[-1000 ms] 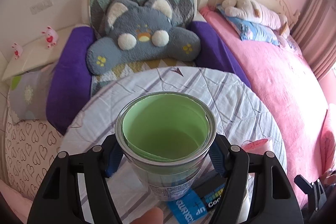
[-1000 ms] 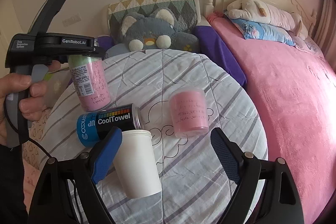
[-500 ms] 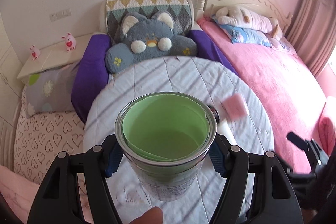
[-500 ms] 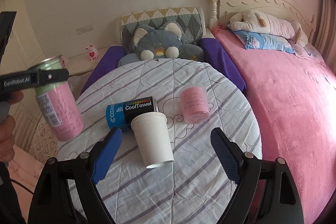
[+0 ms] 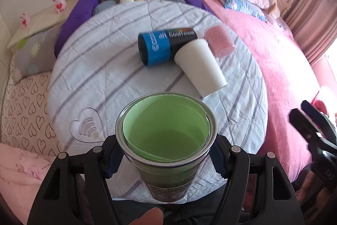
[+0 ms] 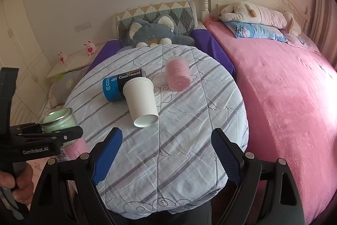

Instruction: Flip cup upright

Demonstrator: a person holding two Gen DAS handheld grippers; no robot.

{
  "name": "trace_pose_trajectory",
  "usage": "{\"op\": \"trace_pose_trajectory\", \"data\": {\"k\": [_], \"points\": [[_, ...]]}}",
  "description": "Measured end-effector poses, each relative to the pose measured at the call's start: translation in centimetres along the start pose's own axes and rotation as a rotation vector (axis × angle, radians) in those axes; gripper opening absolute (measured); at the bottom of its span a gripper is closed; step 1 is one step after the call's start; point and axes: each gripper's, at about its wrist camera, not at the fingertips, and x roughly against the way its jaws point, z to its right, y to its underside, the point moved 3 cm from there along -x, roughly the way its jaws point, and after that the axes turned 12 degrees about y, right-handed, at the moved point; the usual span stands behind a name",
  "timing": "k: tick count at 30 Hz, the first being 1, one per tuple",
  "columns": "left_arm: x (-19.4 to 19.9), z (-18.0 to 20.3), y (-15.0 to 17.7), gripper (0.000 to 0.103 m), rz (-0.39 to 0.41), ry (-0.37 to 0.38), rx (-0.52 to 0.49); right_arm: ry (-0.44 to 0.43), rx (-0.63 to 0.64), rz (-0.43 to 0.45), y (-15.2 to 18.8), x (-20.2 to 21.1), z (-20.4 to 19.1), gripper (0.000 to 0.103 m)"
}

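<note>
At the far left, the left tongs (image 6: 61,133) grip a clear cup (image 6: 59,124) with a green lining, mouth up, held in the air beside the near-left edge of the round counter (image 6: 179,140), which is draped in a striped cloth; in the left wrist view the cup (image 5: 166,132) fills the foreground, pinched at its sides between the blue pads (image 5: 112,158). Farther in on the counter lies a blue and black can (image 6: 118,85) on its side, printed "CoolTowel". A white paper cup (image 6: 141,102) lies on its side touching the can, its open mouth toward the near edge. Just right of it stands a pink cup (image 6: 178,73), mouth down. The right tongs (image 6: 166,157) hang above the near part of the counter, spread wide and holding nothing. To the right is a bed (image 6: 284,88) with a pink blanket.
</note>
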Motion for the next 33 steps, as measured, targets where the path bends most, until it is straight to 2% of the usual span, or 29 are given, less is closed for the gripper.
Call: {"op": "trace_pose_trajectory", "data": {"k": [8,12,13,21,33], "points": [[-3.1,-0.3,-1.7,0.072,-0.028,-0.033,0.007,0.002,-0.015,-0.029,0.0,-1.3,0.7,0.087],[-3.8,-1.0,-2.5,0.089,-0.027,-0.055,0.006,-0.003,-0.005,-0.044,-0.1,-1.9,0.1,0.087],[-3.8,-1.2,-2.7,0.091,-0.023,-0.059,0.010,-0.004,-0.004,-0.044,0.0,-1.9,0.1,0.087],[-2.4,-1.8,-2.7,0.093,0.019,-0.075,0.017,-0.003,0.007,-0.050,0.2,-2.0,-0.6,0.087],[1.8,-1.3,-1.3,0.096,0.141,-0.199,-0.018,-0.008,0.032,-0.045,0.4,-1.7,-1.8,0.087]]}}
